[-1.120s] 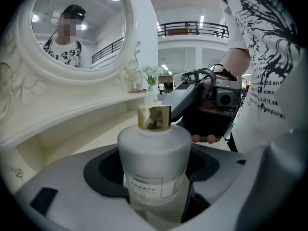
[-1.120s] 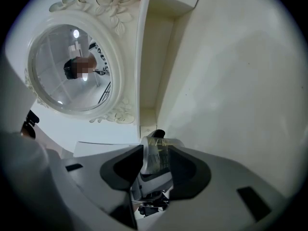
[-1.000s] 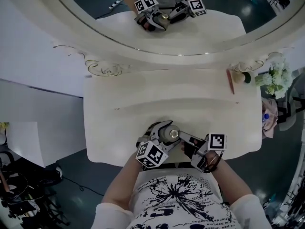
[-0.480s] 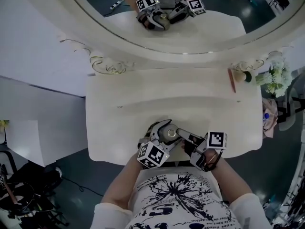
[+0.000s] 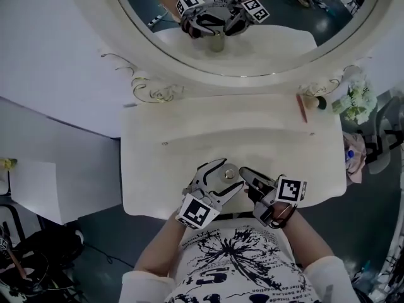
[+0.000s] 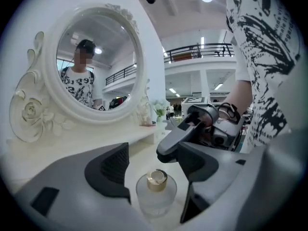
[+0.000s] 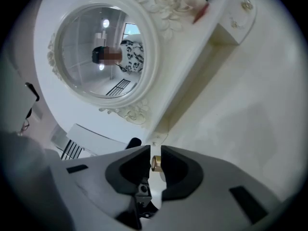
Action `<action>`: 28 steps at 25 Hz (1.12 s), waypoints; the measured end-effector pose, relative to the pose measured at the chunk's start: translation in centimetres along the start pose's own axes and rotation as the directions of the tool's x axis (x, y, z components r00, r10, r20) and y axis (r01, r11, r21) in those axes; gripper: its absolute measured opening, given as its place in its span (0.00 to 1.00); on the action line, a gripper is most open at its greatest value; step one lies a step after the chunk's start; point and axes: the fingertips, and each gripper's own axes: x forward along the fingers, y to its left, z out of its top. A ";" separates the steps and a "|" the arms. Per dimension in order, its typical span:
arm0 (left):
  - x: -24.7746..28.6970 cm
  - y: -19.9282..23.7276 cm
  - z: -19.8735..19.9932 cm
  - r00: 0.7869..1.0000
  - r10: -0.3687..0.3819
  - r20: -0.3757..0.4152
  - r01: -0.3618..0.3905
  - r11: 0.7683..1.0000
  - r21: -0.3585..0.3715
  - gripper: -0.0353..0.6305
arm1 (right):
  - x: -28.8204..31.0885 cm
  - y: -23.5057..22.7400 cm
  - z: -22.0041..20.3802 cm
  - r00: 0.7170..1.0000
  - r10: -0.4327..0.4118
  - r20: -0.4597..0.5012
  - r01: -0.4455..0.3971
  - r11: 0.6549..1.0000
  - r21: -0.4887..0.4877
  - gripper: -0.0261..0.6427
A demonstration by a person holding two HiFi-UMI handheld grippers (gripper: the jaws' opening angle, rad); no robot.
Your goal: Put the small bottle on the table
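Observation:
The small clear bottle (image 5: 229, 174) with a gold cap stands upright on the white dressing table (image 5: 189, 137), near its front edge. My left gripper (image 5: 221, 177) is open, and the bottle (image 6: 155, 196) sits between its jaws with a small gap on each side. My right gripper (image 5: 243, 170) is just to the right of the cap, and its jaws are closing to a narrow slit with nothing between them. Through that slit the right gripper view shows the gold cap (image 7: 156, 163) beyond the tips. In the left gripper view the right gripper (image 6: 167, 150) hovers just above and behind the cap.
A large oval mirror (image 5: 252, 17) in an ornate white frame rises behind the table and reflects both grippers and the bottle. At the back right lie a red pencil (image 5: 302, 108) and a brush (image 5: 315, 102), next to white flowers (image 5: 356, 103).
My left gripper's jaws have spread away from the bottle, which now stands free on the table. The right gripper's jaws have narrowed and drawn slightly back from the cap.

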 end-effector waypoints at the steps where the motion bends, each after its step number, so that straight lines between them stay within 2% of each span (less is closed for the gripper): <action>1: -0.4 0.3 0.8 0.999 0.016 0.033 -0.016 1.000 -0.009 0.53 | -0.3 0.4 0.3 1.000 -0.012 0.012 0.012 0.999 -0.041 0.15; 3: -1.4 1.1 2.2 0.995 0.060 0.083 -0.059 0.998 -0.023 0.30 | -0.8 1.6 0.6 0.999 -0.023 0.023 0.026 0.990 -0.135 0.13; 6: -2.9 1.9 2.8 0.991 0.115 0.067 -0.112 0.992 -0.050 0.19 | -1.3 3.6 1.0 0.999 -0.027 0.037 0.036 0.955 -0.295 0.11; 9: -4.0 3.0 3.4 0.984 0.172 0.051 -0.169 0.984 -0.056 0.10 | -1.9 5.2 1.7 0.996 -0.041 0.082 0.073 0.893 -0.444 0.09; 15: -5.4 4.7 3.8 0.974 0.227 -0.014 -0.227 0.970 -0.084 0.08 | -2.9 8.1 3.3 0.981 -0.026 0.192 0.151 0.722 -0.675 0.07; 19: -6.5 5.2 5.5 0.969 0.248 0.007 -0.247 0.967 -0.065 0.08 | -3.0 9.7 3.6 0.973 -0.022 0.230 0.202 0.566 -0.799 0.07; 22: -7.1 5.6 6.3 0.963 0.266 0.031 -0.265 0.963 -0.049 0.08 | -2.9 10.4 3.8 0.967 -0.031 0.251 0.237 0.458 -0.856 0.07; 23: -7.2 5.8 6.5 0.962 0.271 0.040 -0.269 0.962 -0.053 0.08 | -2.8 10.5 3.8 0.966 -0.034 0.258 0.246 0.432 -0.867 0.07; 25: -7.4 6.0 6.7 0.959 0.279 0.052 -0.276 0.959 -0.058 0.08 | -2.8 10.6 4.0 0.963 -0.040 0.265 0.258 0.403 -0.878 0.07; 28: -7.5 5.9 7.1 0.958 0.280 0.067 -0.277 0.959 -0.053 0.08 | -2.7 10.4 4.2 0.961 -0.051 0.272 0.270 0.396 -0.878 0.07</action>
